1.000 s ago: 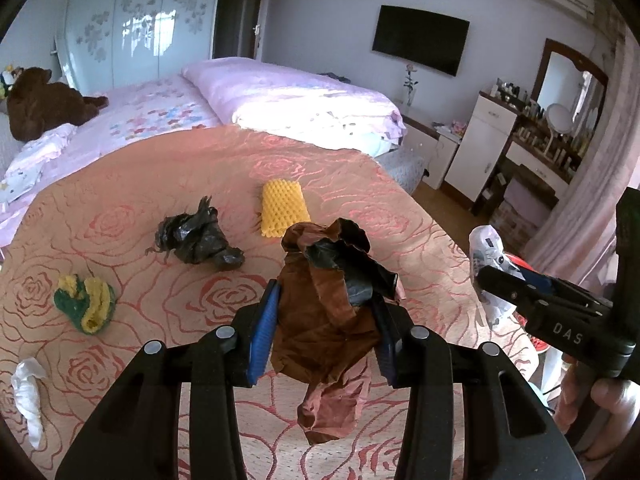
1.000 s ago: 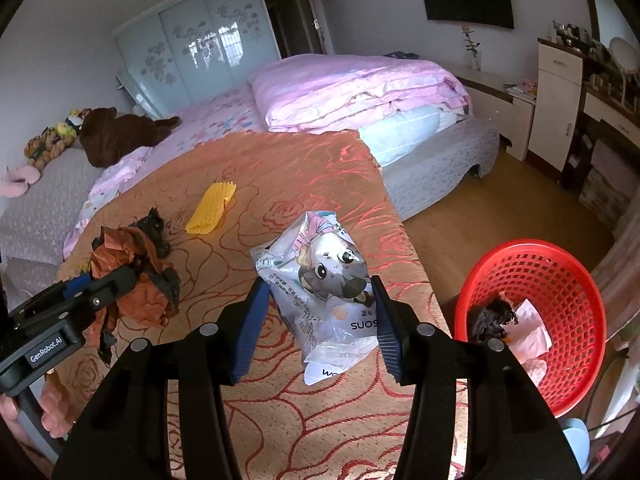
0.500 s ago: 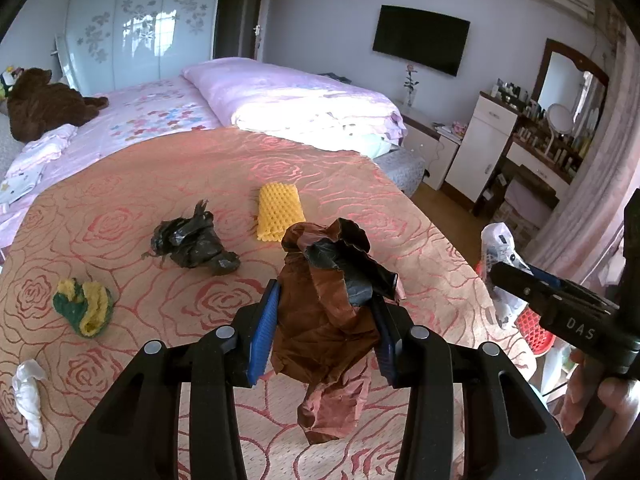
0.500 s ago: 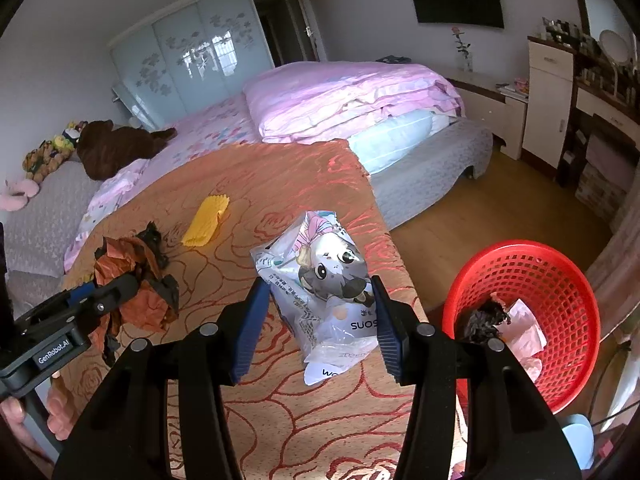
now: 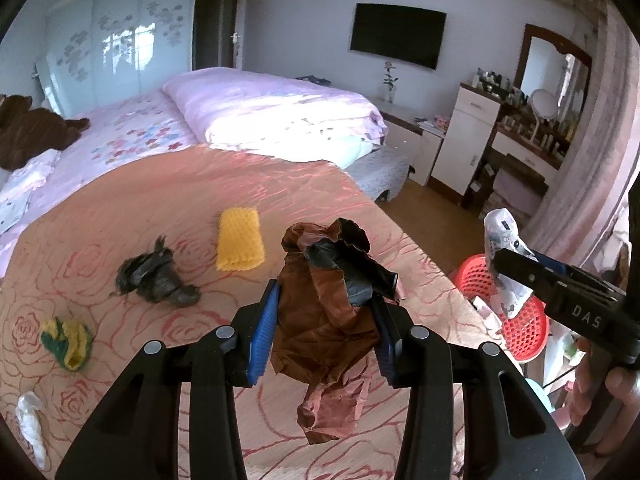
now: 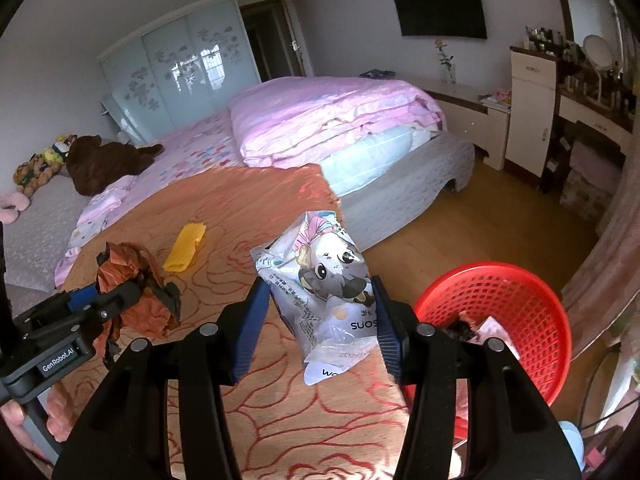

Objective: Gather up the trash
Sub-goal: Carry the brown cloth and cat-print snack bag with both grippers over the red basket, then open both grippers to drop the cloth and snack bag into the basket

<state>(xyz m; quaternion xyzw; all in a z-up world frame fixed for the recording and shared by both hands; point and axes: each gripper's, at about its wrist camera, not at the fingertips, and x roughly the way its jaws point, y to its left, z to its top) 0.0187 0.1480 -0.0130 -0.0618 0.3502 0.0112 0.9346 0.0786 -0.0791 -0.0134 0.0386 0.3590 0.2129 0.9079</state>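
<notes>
The left gripper is squeezing a crumpled brown paper wad between its blue pads. The right gripper is squeezing a white snack bag with a cartoon animal on it. Both are being held up over the rose bedspread.

A second ago the right gripper was over the bed edge. Now it is sitting above the red basket at 3 o'clock in the left view, so its bag looks close to being dropped in. The basket is looking bigger in the right view, too. The left one has barely moved.

Farther out, at 10 o'clock, a black bag wad and a yellow-green scrap are lying where they were. At 11 o'clock a yellow foam net is also waiting. A white tissue is lying at 8 o'clock.
</notes>
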